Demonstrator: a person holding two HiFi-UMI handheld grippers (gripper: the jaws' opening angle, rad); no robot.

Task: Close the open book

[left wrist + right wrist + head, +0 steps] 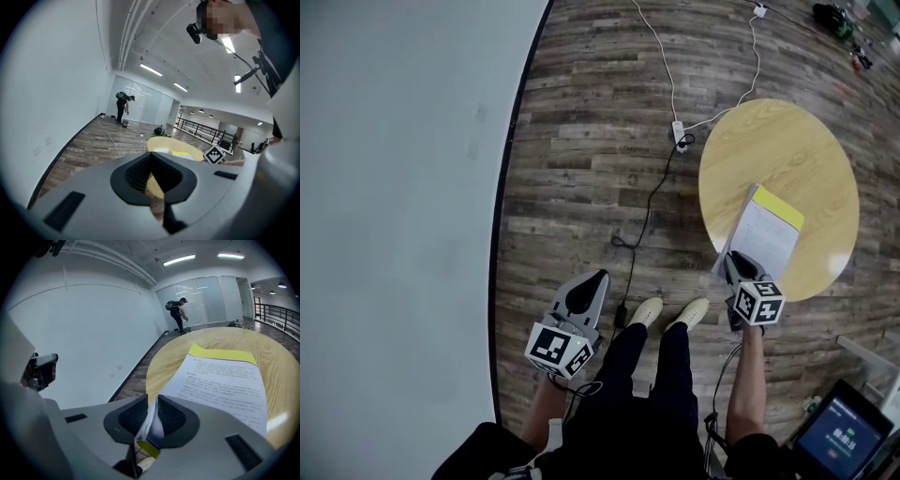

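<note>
Clamping a few pages point(152, 420) of the book point(220, 380), the right gripper point(151, 405) looks set to flip them over; left gripper point(150, 159) hangs closed, empty.

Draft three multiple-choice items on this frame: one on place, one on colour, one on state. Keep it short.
1. Where does the book lie?
A. on the floor
B. on the round wooden table
C. on a chair

2. What colour is the strip showing beyond the far edge of the white page?
A. yellow
B. red
C. blue

3. How does the right claw stand?
A. wide open, clear of the book
B. closed on the book's near edge
C. closed on a cable

Key:
1. B, the head view shows it on the tabletop.
2. A, the head view and the right gripper view both show yellow there.
3. B, the right gripper view shows paper pinched between its jaws.
</note>
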